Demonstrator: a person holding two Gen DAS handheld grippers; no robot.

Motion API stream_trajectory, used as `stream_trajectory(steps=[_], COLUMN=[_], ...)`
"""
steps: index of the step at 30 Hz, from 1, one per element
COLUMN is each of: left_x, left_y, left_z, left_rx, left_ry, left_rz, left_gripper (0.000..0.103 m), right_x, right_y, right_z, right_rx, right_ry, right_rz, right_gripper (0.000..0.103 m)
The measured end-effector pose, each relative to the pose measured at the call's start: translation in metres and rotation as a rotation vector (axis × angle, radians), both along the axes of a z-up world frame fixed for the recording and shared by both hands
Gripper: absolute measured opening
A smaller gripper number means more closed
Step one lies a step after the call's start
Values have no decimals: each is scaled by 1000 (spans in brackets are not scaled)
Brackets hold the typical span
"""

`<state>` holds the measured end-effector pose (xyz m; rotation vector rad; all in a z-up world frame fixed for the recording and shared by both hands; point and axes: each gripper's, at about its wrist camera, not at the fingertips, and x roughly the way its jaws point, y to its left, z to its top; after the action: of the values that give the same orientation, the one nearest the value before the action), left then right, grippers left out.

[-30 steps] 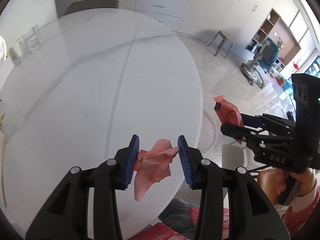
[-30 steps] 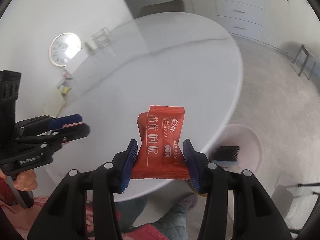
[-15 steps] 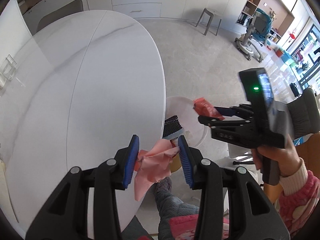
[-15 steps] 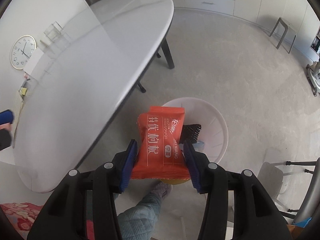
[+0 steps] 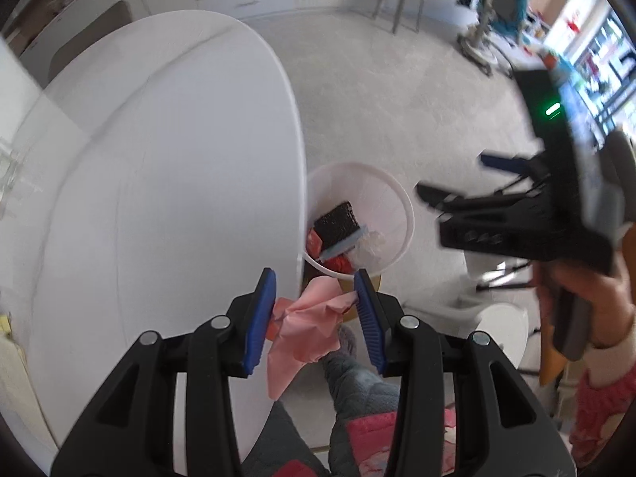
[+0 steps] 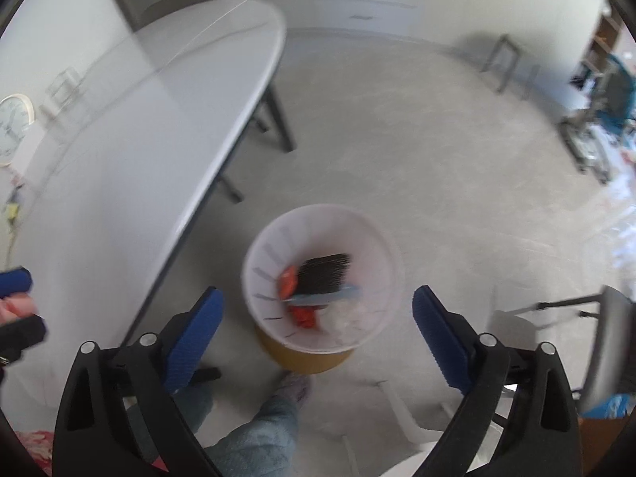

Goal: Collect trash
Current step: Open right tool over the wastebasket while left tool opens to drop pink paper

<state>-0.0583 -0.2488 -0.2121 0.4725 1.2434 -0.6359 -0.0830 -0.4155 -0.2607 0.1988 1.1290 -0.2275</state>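
My left gripper is shut on a crumpled pink paper, held past the table's edge, just short of the white waste bin. My right gripper is open and empty, hovering above the same bin. The red snack packet lies inside the bin beside a black and blue brush, with more red and white scraps below. The right gripper also shows in the left wrist view, open, to the right of the bin.
The white oval table lies to the left, with its dark legs near the bin. A grey stool stands farther back on the floor. My slippered foot is just below the bin. A chair stands at right.
My right gripper has opened and the red snack packet has dropped into the bin. My left gripper with the pink paper has moved toward the bin.
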Motion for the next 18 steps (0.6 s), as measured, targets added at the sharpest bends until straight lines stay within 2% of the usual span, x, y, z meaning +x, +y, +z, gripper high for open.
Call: stream_trajectory(steps=[4, 8, 12, 18], left_x=[5, 18, 34, 36], left_y=[-45, -93, -130, -143], left_z=[-31, -68, -119, -186], left_rx=[28, 70, 113, 189], left_ry=[96, 171, 242, 264], left_rz=[-74, -105, -99, -96], left_gripper=[40, 40, 40, 40], right_x=[-34, -67, -86, -92], right_y=[-24, -42, -61, -70], right_z=[22, 27, 18, 3], right_rx=[-92, -158, -103, -31], right_ry=[-32, -20, -13, -28], right_rz=[-120, -220, -289, -323], right_gripper=[99, 99, 99, 99])
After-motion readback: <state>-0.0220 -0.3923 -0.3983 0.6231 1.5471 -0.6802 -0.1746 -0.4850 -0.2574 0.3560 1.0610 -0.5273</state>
